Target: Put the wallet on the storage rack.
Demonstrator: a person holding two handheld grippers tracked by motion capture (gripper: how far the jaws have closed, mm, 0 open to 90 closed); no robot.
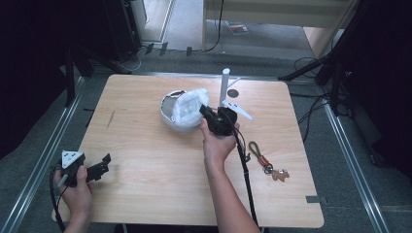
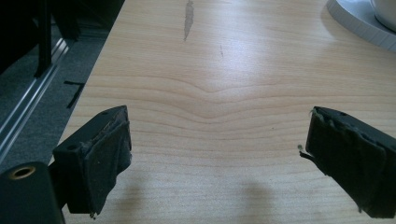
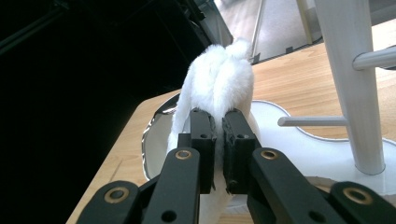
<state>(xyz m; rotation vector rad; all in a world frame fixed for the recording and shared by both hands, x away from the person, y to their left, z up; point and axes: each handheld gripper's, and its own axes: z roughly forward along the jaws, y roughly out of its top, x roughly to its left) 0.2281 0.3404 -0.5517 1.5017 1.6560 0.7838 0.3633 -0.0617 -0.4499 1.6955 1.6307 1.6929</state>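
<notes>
A white fluffy plush piece (image 1: 189,104) hangs over a round white dish with a silver rim (image 1: 167,108) near the middle of the table. My right gripper (image 1: 204,110) is shut on the plush from its near right side. In the right gripper view the two black jaws (image 3: 217,116) pinch the plush (image 3: 219,74) tightly, with the dish rim (image 3: 148,140) below. My left gripper (image 1: 104,162) rests low at the table's near left corner, held by a hand. In its own view it (image 2: 219,116) stands open over bare wood, nothing between the pads.
A white post with side pegs (image 1: 225,85) stands just right of the dish, close to my right gripper (image 3: 348,70). A keychain with a green loop and brown charm (image 1: 265,162) lies to the near right. The dish edge (image 2: 355,23) is far ahead of my left gripper.
</notes>
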